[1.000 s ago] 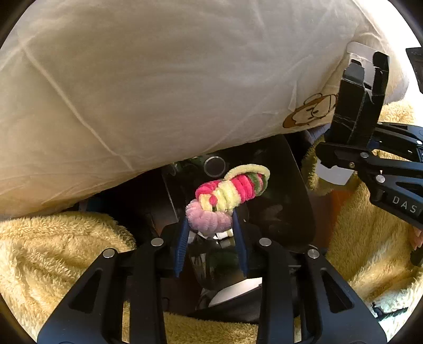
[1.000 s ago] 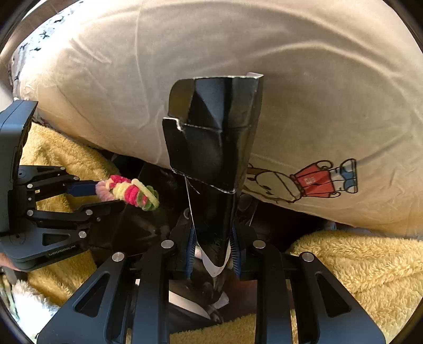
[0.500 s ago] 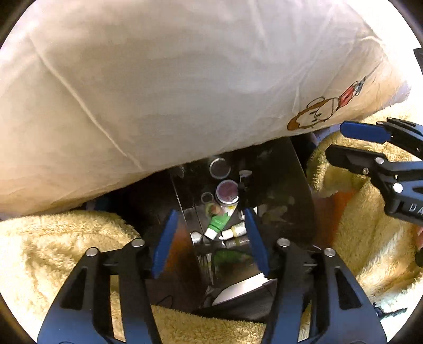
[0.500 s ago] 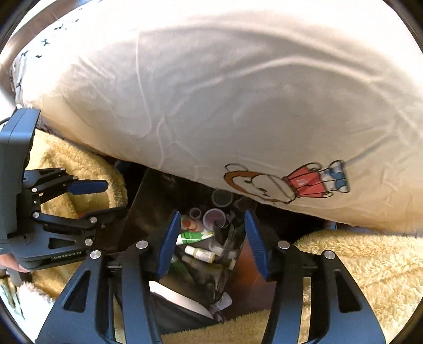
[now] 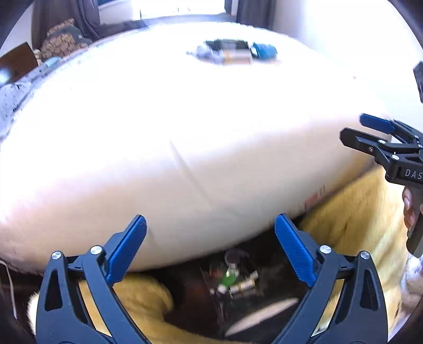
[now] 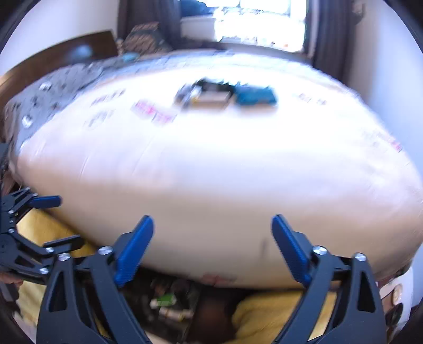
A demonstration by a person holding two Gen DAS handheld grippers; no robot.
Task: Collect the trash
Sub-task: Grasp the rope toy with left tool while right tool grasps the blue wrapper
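My left gripper (image 5: 210,232) is open wide and empty, above a dark bin (image 5: 238,280) that holds small bottles and tubes. My right gripper (image 6: 212,232) is also open wide and empty over the same bin (image 6: 169,301); it also shows at the right of the left wrist view (image 5: 370,132). The left gripper shows at the left edge of the right wrist view (image 6: 50,222). Far off on the cream bed cover lie a few blurred items: a blue piece (image 6: 255,96) and a dark flat box (image 6: 211,95), also in the left wrist view (image 5: 232,51).
A large cream duvet (image 5: 185,132) bulges over the bin. A yellow fleece blanket (image 5: 357,217) lies around the bin. A dark headboard (image 6: 53,60) and a bright window (image 6: 253,21) stand at the back. Both views are motion-blurred.
Both grippers let go of their loads, the coloured fuzzy ring and the black carton, over the bin, opened wider, and have now swung up to look across the bed.
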